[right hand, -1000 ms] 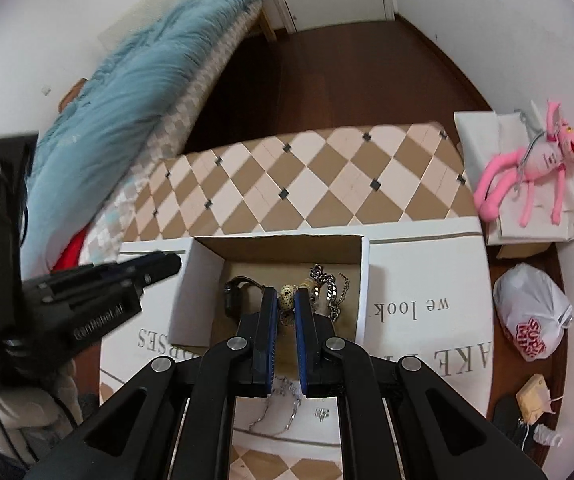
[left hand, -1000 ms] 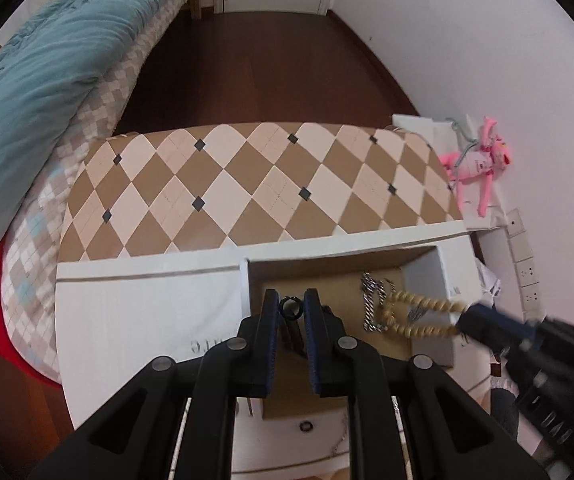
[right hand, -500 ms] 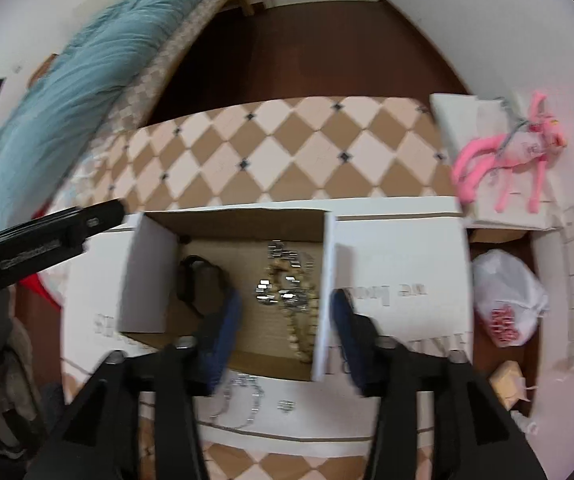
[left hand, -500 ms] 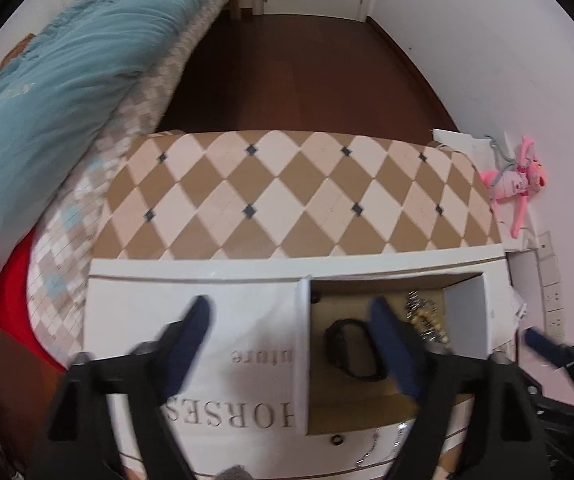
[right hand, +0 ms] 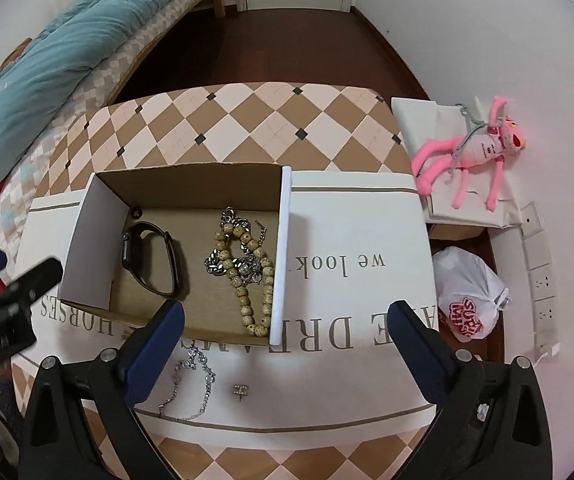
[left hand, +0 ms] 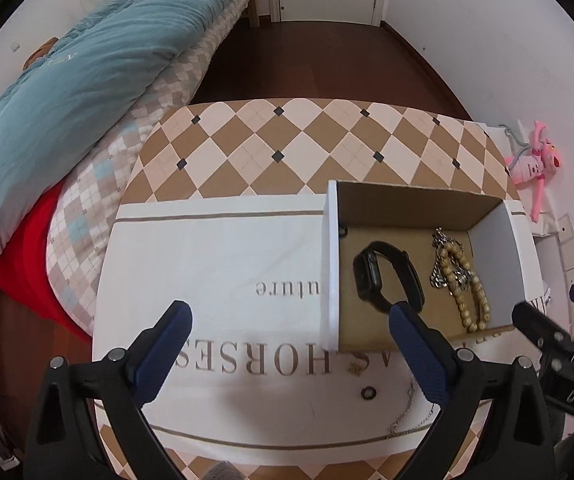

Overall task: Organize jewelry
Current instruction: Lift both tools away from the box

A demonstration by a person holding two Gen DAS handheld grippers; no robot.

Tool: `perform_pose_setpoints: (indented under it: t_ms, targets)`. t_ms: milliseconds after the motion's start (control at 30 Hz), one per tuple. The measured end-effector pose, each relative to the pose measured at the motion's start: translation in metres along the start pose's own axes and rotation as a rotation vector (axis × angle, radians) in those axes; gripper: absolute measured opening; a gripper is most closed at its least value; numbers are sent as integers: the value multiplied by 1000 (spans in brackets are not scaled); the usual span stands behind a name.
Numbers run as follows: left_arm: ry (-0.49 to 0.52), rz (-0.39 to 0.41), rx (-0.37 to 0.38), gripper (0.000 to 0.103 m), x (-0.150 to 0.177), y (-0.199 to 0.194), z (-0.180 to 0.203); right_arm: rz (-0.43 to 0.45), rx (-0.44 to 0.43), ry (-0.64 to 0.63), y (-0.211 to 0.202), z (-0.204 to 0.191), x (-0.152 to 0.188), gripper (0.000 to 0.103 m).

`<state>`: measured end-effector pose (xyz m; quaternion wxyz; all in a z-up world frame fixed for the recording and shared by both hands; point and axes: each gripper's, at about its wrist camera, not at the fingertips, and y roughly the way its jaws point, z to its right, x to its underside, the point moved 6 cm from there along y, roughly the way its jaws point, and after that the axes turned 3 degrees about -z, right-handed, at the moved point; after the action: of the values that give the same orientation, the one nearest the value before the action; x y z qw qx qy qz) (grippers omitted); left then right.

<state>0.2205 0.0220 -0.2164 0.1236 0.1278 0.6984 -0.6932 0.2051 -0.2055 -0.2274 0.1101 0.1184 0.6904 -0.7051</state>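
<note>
On the table (right hand: 247,120): a white printed sheet (right hand: 367,220) lies over the checkered top, and a cardboard box (right hand: 191,188) stands on the sheet.
Box: open at the top, brown inside, white walls at the left and right sides.
Watch (right hand: 151,256): black, it lies in the left part of the box.
Ring (right hand: 136,213): small and dark, in the far left corner of the box, near the watch.
Bead bracelet (right hand: 247,280): pale beads, in the right part of the box, tangled with a silver chain (right hand: 217,262).
Necklace (right hand: 191,384): thin and silver, on the sheet in front of the box, outside it.
Earring (right hand: 241,390): small, just beside the necklace, on the sheet.
Second ring (left hand: 368,392): on the sheet, in front of the box.
Left gripper (left hand: 289,350): wide open, nothing between the fingers, above the sheet.
Right gripper (right hand: 287,344): wide open too, empty, above the near edge of the box.
</note>
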Motion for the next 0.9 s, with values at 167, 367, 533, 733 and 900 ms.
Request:
perform_pose_setpoints:
  t_ms: [167, 367, 533, 733, 900]
  targets:
    - [-9, 33, 8, 101, 9, -18, 3, 42, 20, 4, -16, 3, 5, 102]
    - [-26, 98, 19, 101, 19, -51, 6, 121, 23, 35, -49, 10, 14, 102]
    - [-37, 154, 18, 101, 23, -80, 6, 199, 30, 48, -87, 13, 21, 102]
    - [-32, 205, 30, 101, 25, -111, 9, 276, 27, 60, -130, 16, 28, 102]
    - [-32, 233, 33, 101, 25, -133, 9, 316, 6, 68, -155, 16, 31, 102]
